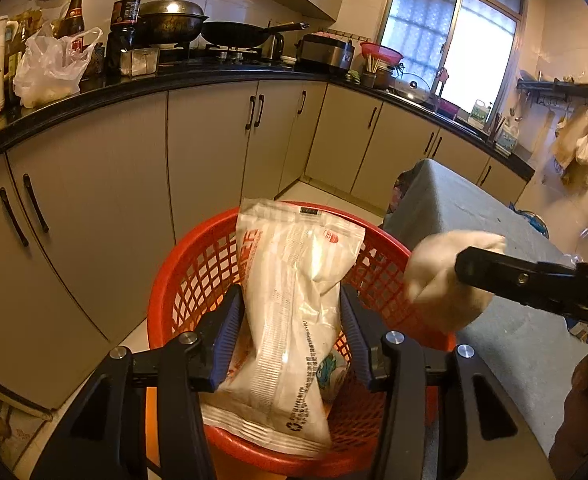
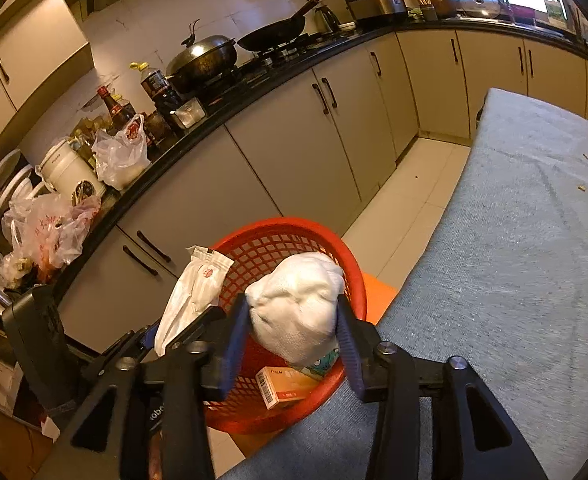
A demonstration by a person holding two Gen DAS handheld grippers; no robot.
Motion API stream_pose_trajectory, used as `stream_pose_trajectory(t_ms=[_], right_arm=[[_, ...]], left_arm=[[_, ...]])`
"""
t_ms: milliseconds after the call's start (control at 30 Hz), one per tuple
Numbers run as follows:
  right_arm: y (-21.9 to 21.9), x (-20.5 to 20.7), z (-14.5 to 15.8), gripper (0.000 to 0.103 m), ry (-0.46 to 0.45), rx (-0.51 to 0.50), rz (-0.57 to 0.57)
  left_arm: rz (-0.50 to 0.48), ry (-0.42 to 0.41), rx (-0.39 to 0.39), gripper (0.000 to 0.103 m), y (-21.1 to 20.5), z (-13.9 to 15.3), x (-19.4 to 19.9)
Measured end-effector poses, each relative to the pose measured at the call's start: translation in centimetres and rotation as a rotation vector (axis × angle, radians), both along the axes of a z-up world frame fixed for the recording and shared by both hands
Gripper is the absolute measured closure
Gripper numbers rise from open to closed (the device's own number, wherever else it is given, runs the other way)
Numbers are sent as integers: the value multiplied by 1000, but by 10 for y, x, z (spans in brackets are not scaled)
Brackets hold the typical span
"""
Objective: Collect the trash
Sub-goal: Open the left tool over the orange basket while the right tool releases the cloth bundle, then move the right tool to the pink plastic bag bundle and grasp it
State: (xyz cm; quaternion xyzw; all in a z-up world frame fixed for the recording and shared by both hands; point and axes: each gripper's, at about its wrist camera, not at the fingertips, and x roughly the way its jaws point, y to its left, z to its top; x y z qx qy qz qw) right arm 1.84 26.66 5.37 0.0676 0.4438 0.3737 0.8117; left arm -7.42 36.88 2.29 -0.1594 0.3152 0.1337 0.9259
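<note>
A red mesh basket (image 1: 197, 276) stands on the floor beside the table; it also shows in the right wrist view (image 2: 294, 240). My left gripper (image 1: 291, 328) is shut on a white plastic wrapper (image 1: 294, 300) and holds it upright over the basket; the wrapper also shows in the right wrist view (image 2: 197, 292). My right gripper (image 2: 294, 320) is shut on a crumpled white tissue wad (image 2: 298, 304) above the basket's rim; the wad also shows in the left wrist view (image 1: 446, 276). An orange carton (image 2: 285, 386) and a printed wrapper (image 2: 324, 360) lie in the basket.
A grey cloth-covered table (image 2: 514, 260) is to the right of the basket. Beige cabinets (image 1: 113, 184) run under a black counter (image 1: 133, 86) with bottles, pans and plastic bags (image 1: 49, 68). An orange stool (image 2: 378, 294) sits behind the basket.
</note>
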Motion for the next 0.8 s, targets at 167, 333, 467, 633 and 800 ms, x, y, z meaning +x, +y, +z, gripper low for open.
stream_pose_trajectory(t_ms=[167, 333, 467, 633, 800], right_arm=[[-7, 2, 3, 48, -1, 35, -6], [-19, 0, 12, 48, -17, 58, -28], [-42, -3, 22, 48, -33, 82, -67], [-89, -6, 34, 48, -56, 97, -150], [-154, -12, 39, 48, -88, 93, -256]], left_arm=[[7, 4, -4, 52, -1, 0, 3], [2, -6, -1, 50, -8, 9, 0], [-49, -24, 10, 45, -32, 21, -3], [-173, -51, 15, 41, -88, 30, -3], [-290, -53, 33, 41, -150, 29, 2]])
